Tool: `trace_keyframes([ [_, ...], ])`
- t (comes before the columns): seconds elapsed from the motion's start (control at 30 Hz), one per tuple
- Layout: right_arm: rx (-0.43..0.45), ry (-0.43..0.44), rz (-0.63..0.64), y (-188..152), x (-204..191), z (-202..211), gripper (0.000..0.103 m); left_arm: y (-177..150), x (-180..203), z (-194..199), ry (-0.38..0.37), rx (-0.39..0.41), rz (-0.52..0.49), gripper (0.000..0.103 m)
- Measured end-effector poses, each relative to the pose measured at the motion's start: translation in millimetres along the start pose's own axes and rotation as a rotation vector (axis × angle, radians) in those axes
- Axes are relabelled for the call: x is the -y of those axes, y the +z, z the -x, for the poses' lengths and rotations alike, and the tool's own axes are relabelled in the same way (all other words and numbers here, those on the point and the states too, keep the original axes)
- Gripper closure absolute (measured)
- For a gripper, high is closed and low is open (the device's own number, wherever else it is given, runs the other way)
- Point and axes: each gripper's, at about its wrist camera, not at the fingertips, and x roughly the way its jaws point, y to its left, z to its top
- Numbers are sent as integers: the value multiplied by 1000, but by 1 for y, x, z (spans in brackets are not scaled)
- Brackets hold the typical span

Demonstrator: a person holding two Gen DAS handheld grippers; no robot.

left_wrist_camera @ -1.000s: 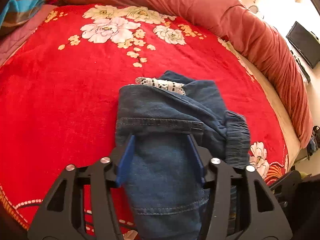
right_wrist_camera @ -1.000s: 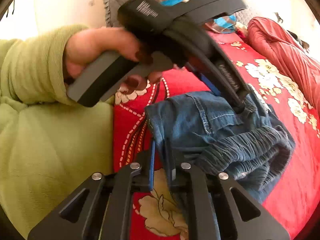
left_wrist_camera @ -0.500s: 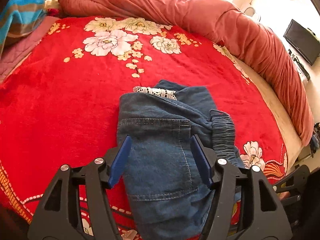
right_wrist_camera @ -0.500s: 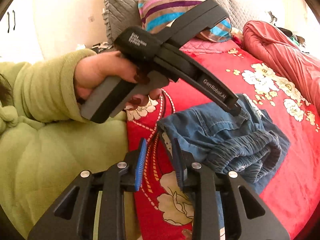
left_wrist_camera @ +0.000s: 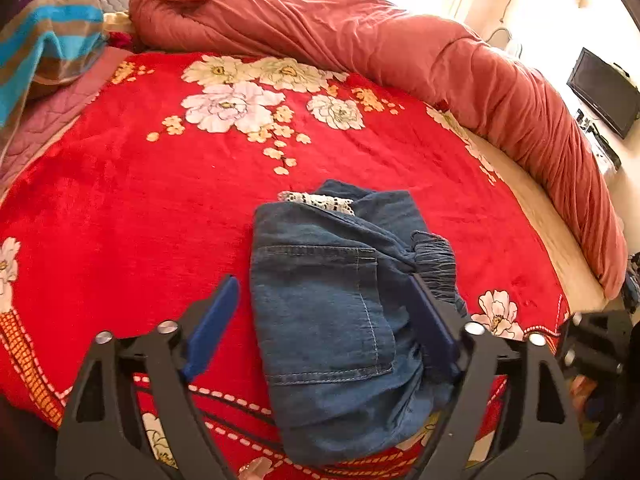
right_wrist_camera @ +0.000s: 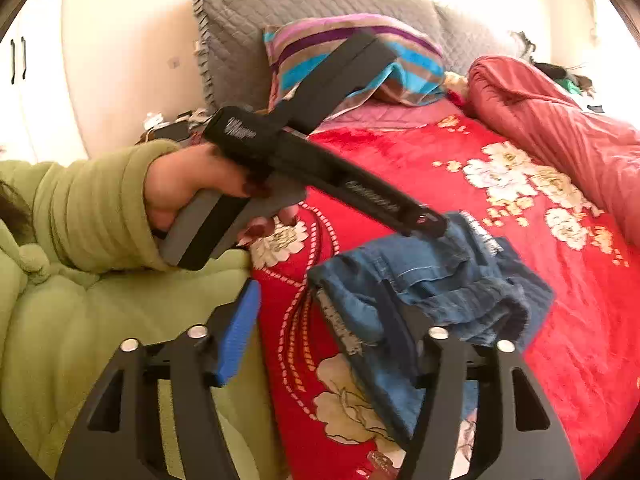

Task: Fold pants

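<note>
The blue denim pants (left_wrist_camera: 336,312) lie folded into a compact bundle on the red floral blanket (left_wrist_camera: 160,208), a back pocket facing up and a strip of white lace at the far edge. My left gripper (left_wrist_camera: 324,304) is open and empty, its jaws wide apart just above the near part of the bundle. In the right wrist view the pants (right_wrist_camera: 436,280) lie near the bed's edge. My right gripper (right_wrist_camera: 324,316) is open and empty, its right finger resting over the bundle's near corner. The left gripper (right_wrist_camera: 424,222) hovers over the pants there, held by a hand in a green sleeve.
A rolled red quilt (left_wrist_camera: 440,60) runs along the far and right side of the bed. A striped pillow (right_wrist_camera: 352,60) and grey quilted cushion (right_wrist_camera: 280,16) stand at the head. A green padded garment (right_wrist_camera: 100,320) is at the bed's near edge. A dark screen (left_wrist_camera: 604,92) hangs on the wall.
Both grippers have opened and let go of the pants. They have drawn back a little, and the folded bundle now lies free on the blanket.
</note>
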Motion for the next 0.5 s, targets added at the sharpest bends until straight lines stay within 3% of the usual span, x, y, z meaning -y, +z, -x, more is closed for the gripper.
trace_keyframes([
  [0.07,16,-20,-16,1,2,7,35,0,-1,3,4,8,4,24],
  [0.17,58,-58,-57,3,11,19,23,-1,-3,9,25,28,7,12],
  [0.5,147,-258,-230,4,54,43,14,-7,6,29,82,87,-49,10],
])
